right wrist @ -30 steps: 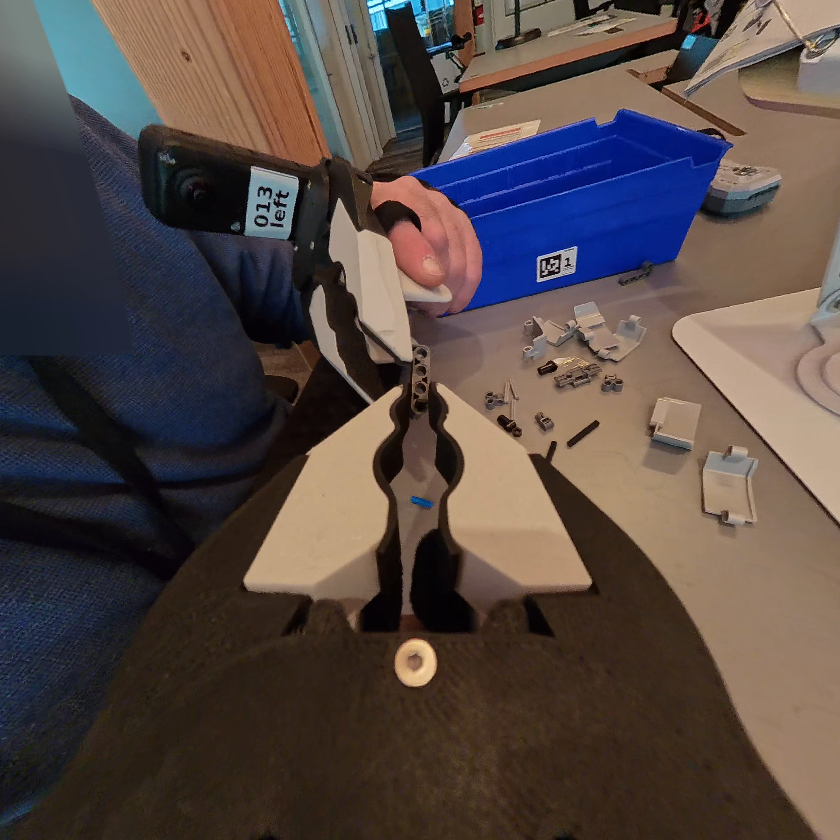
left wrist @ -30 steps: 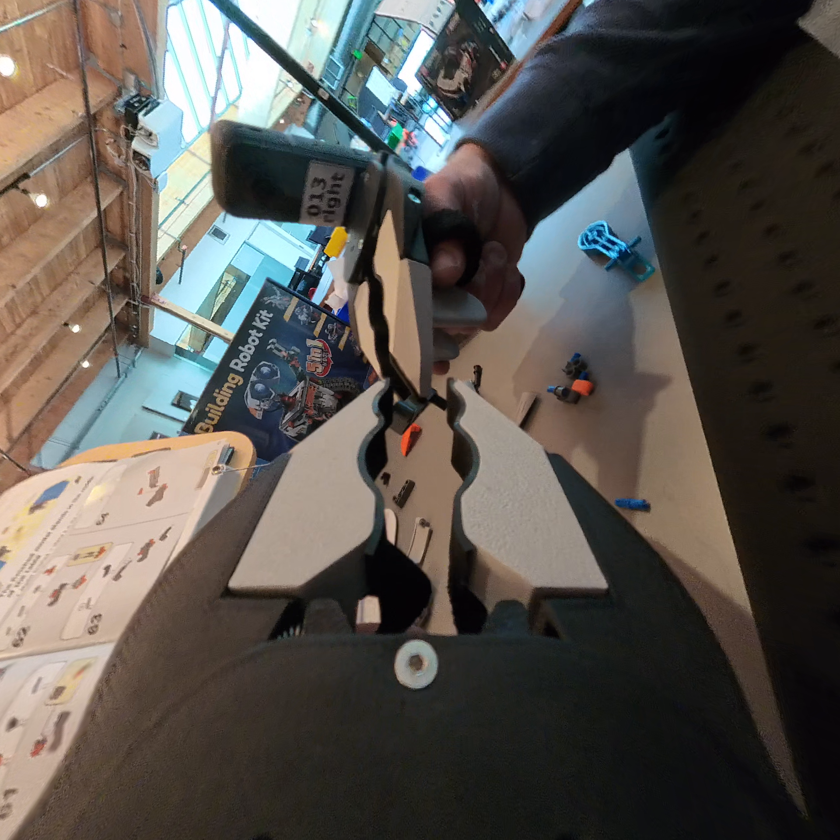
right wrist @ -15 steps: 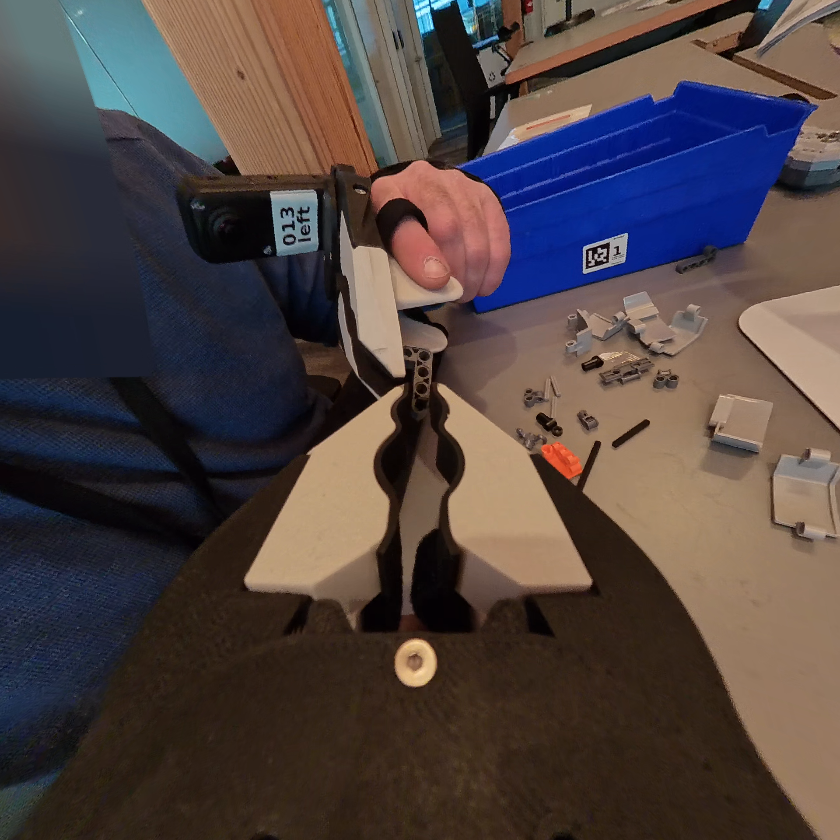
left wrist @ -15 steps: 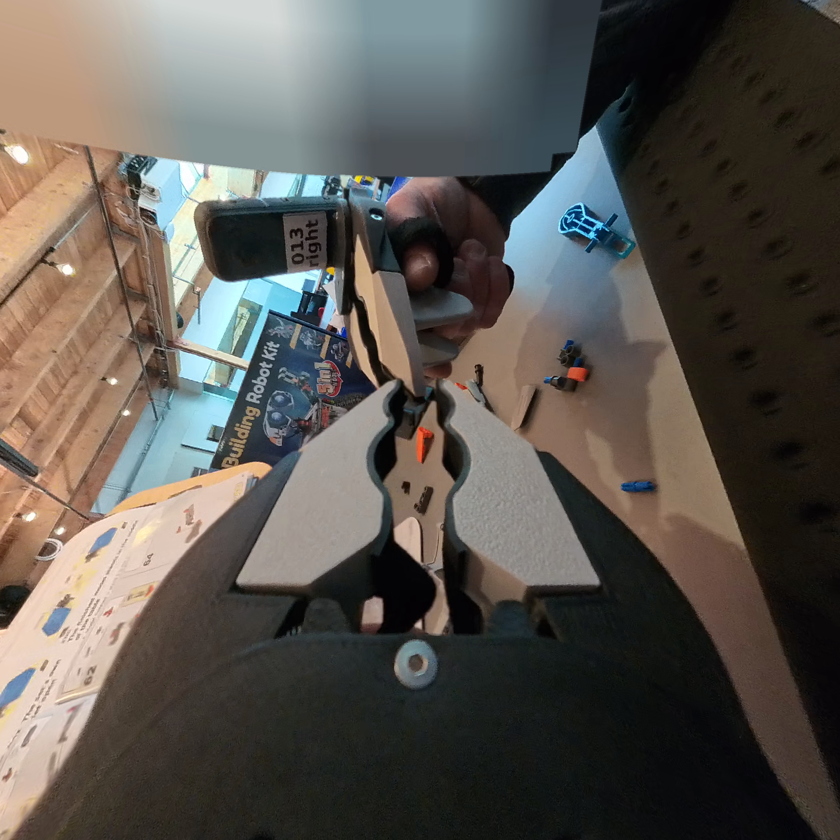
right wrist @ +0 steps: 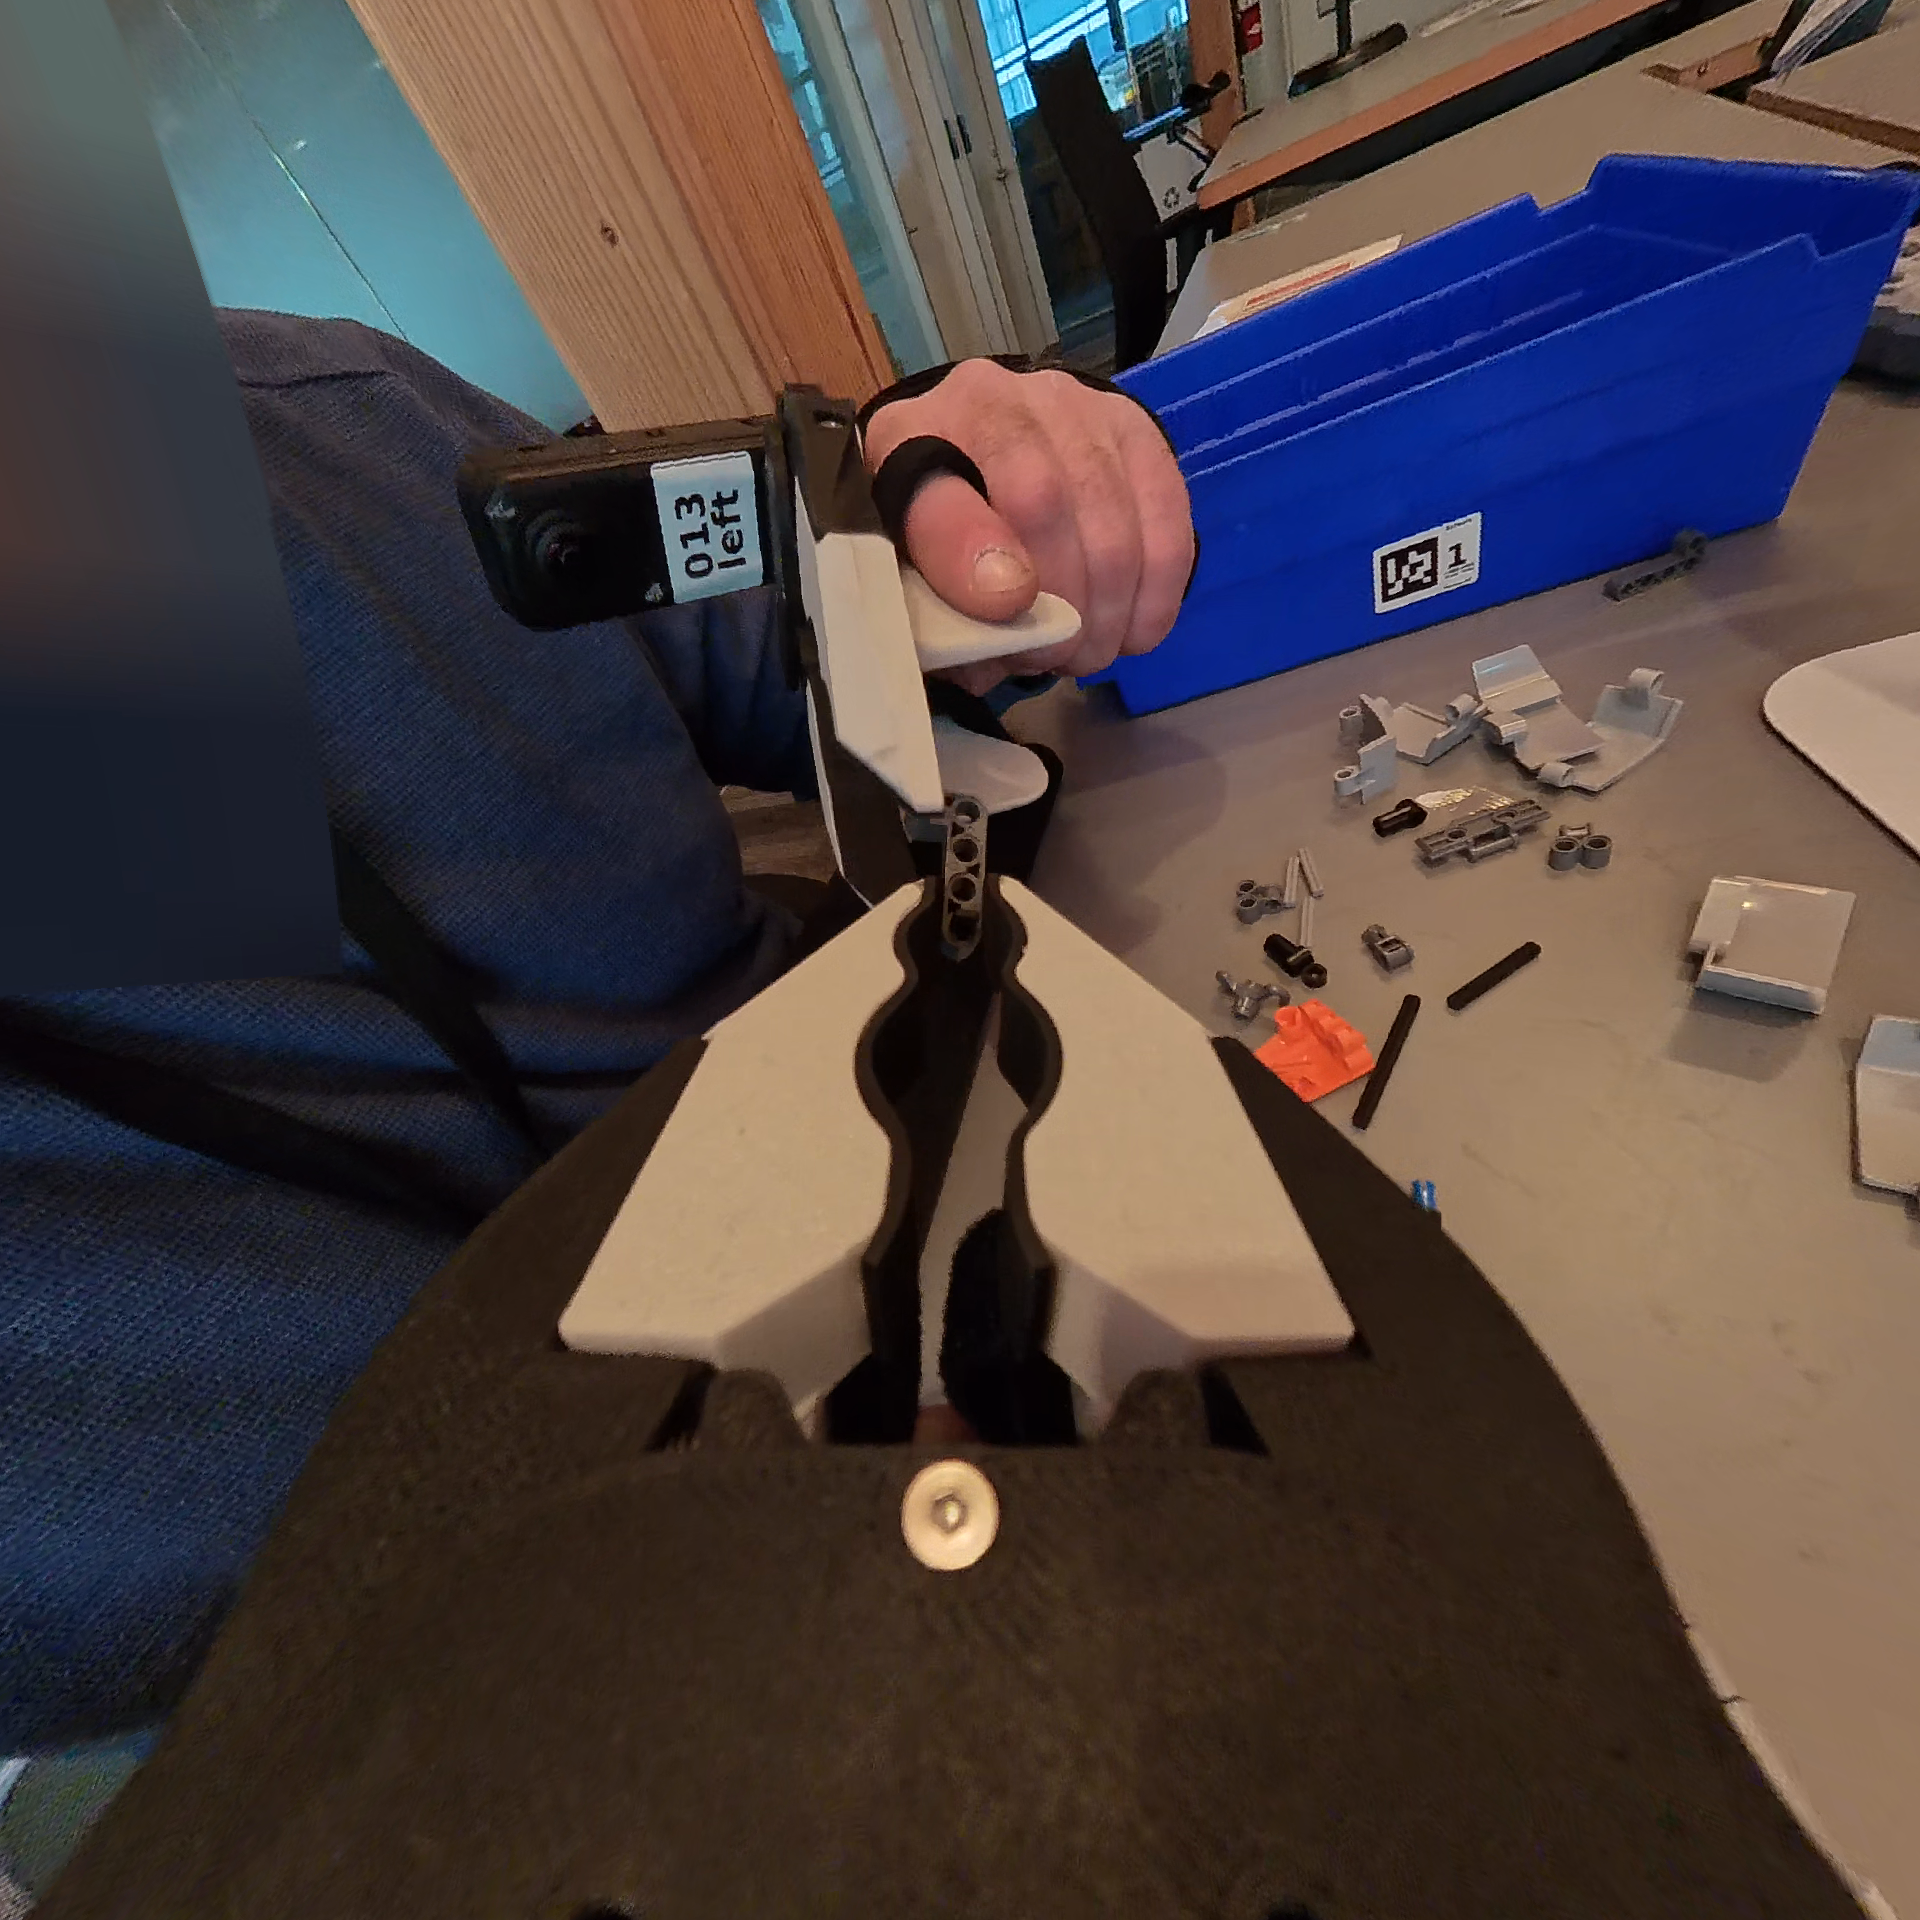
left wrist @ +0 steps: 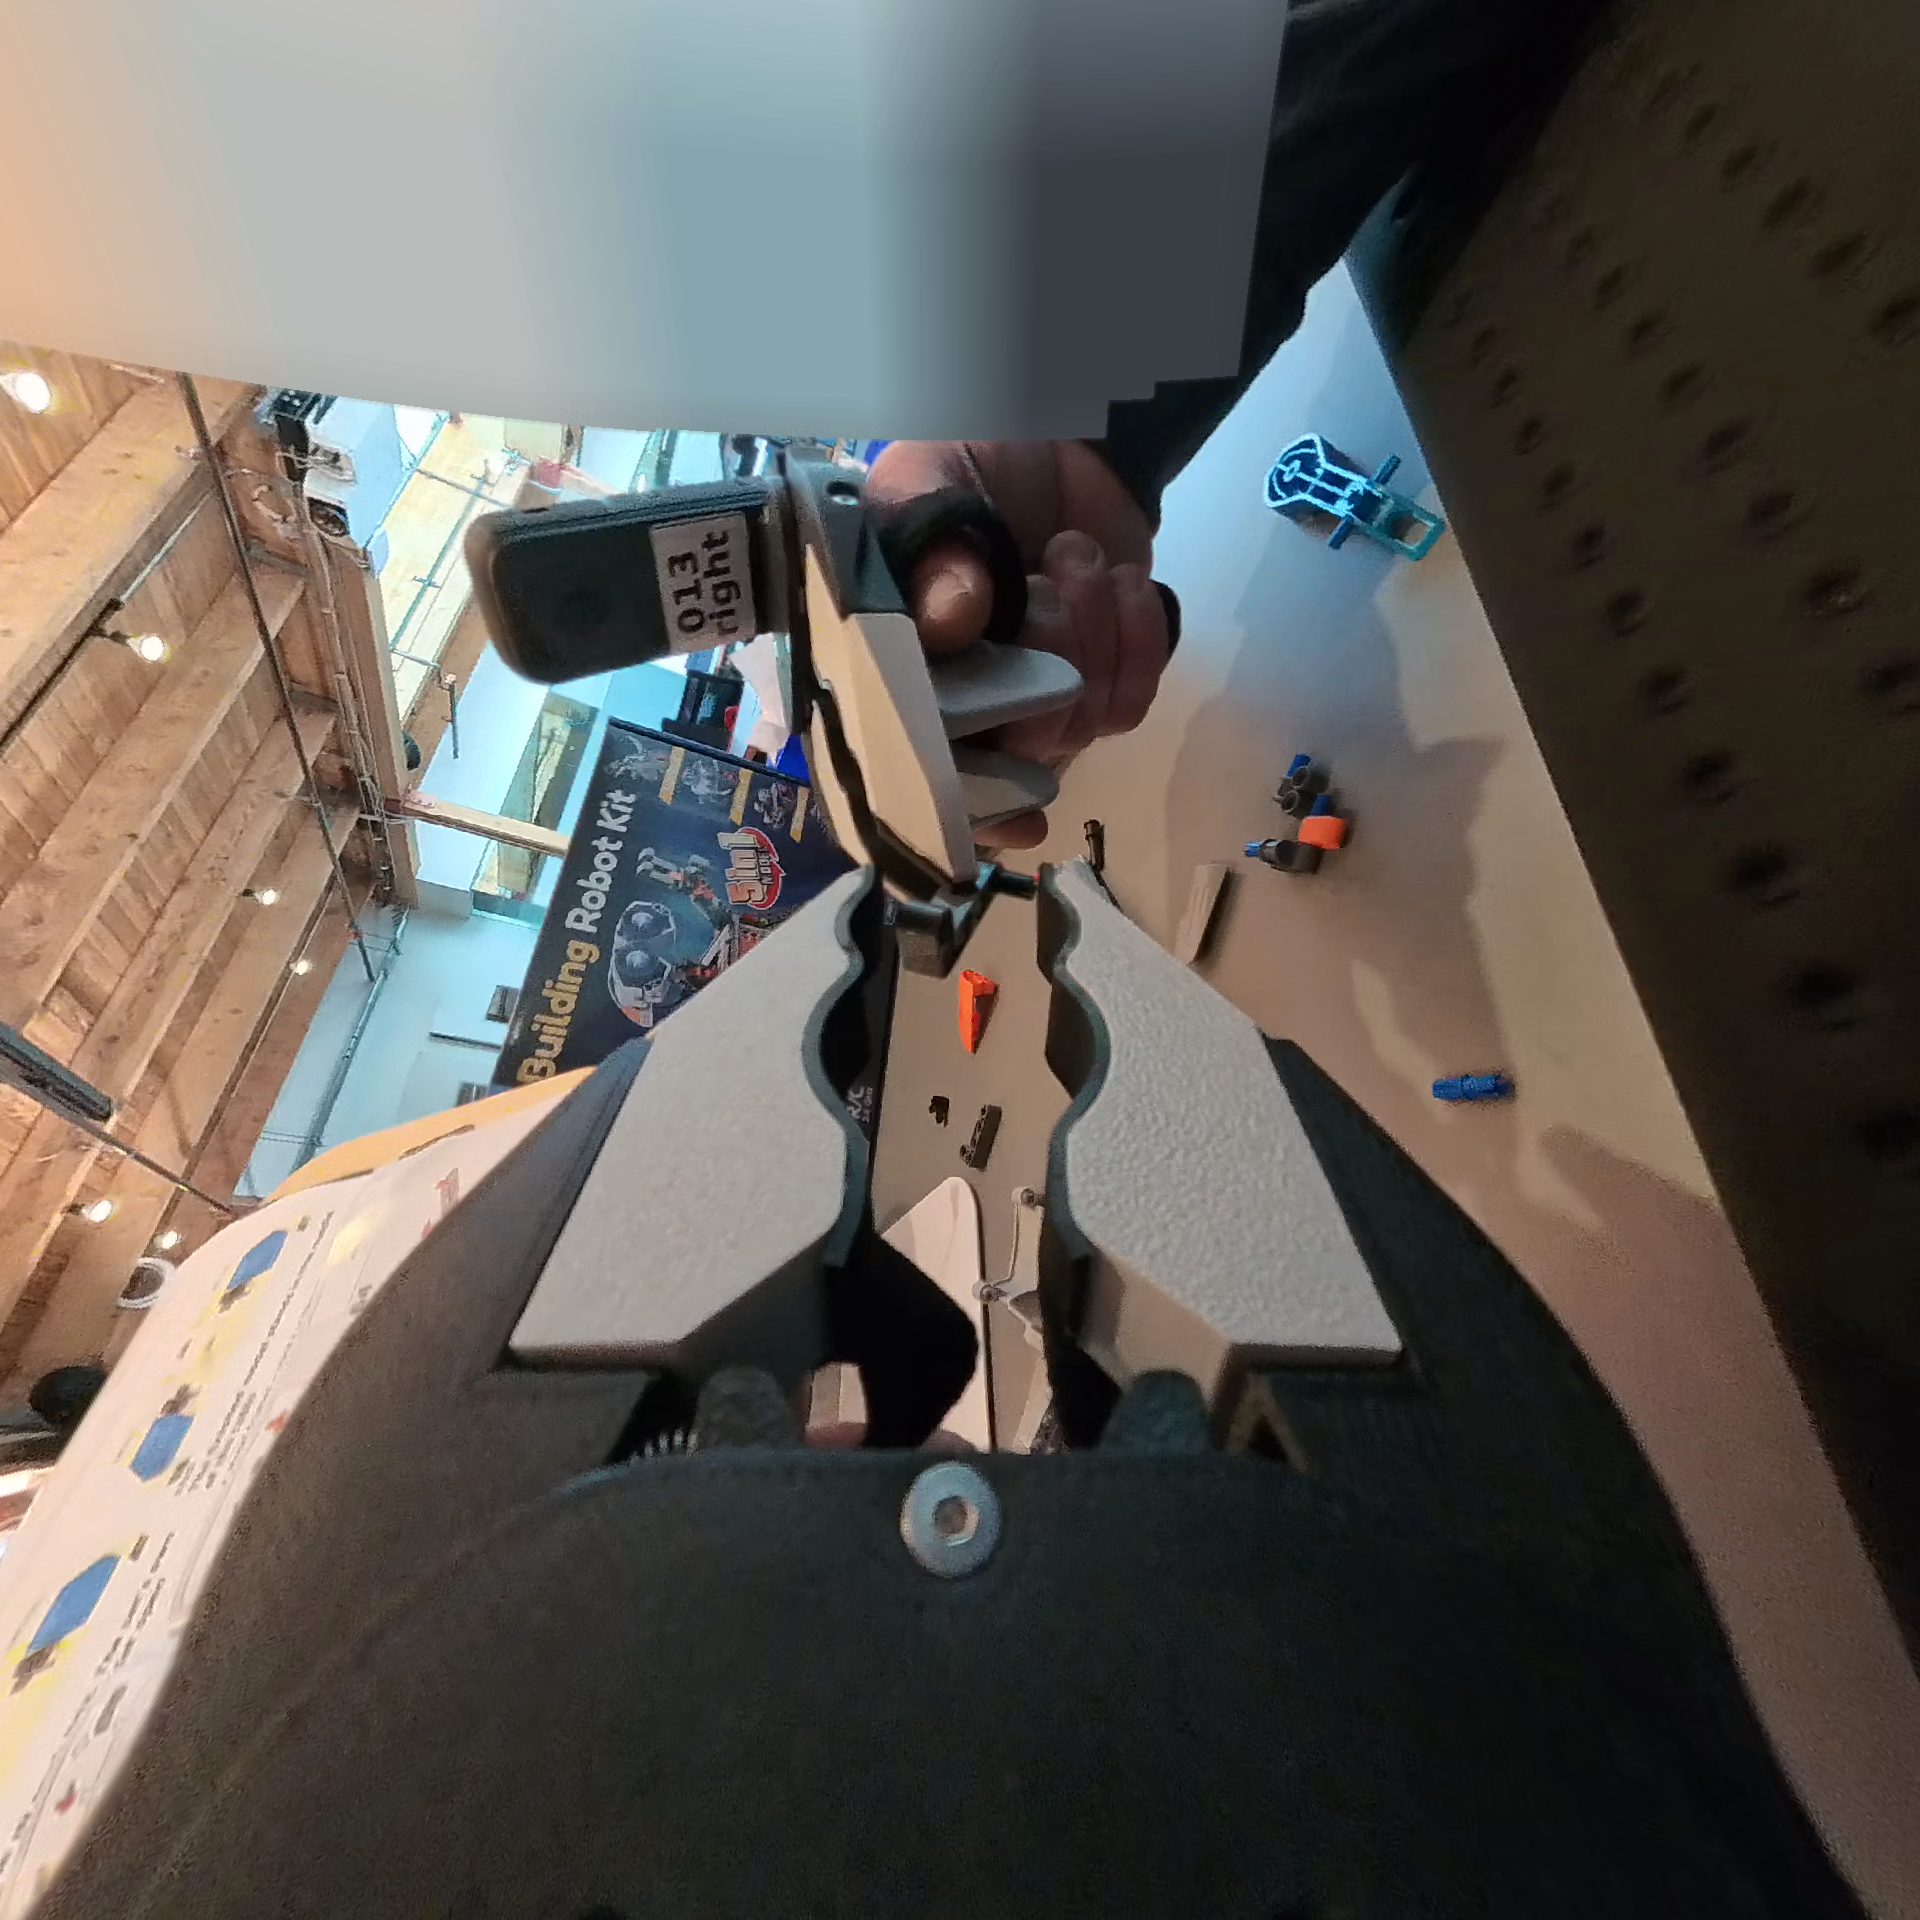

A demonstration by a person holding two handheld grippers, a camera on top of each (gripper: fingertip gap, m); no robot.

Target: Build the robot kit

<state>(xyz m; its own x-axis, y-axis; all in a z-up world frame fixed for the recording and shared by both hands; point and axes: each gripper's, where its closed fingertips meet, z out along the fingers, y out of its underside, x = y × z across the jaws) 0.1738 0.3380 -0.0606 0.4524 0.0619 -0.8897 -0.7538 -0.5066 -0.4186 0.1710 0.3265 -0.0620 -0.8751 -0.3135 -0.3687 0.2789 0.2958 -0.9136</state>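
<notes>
Grey beam pinched in right tool; left tool parted.

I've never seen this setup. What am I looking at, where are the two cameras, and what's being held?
There is no robot. A person holds a hand-squeezed gripper in each hand, and each gripper carries a camera looking out along its own jaws. The big grey wedges low in each picture are that camera's own jaws. The device farther off is the other gripper.

The right gripper has its jaws shut on a dark beam with holes. The left gripper has its jaws open, with the tips at the beam's end.

On the table are loose grey parts, an orange part and a blue bin. The left view also shows a booklet.
</notes>
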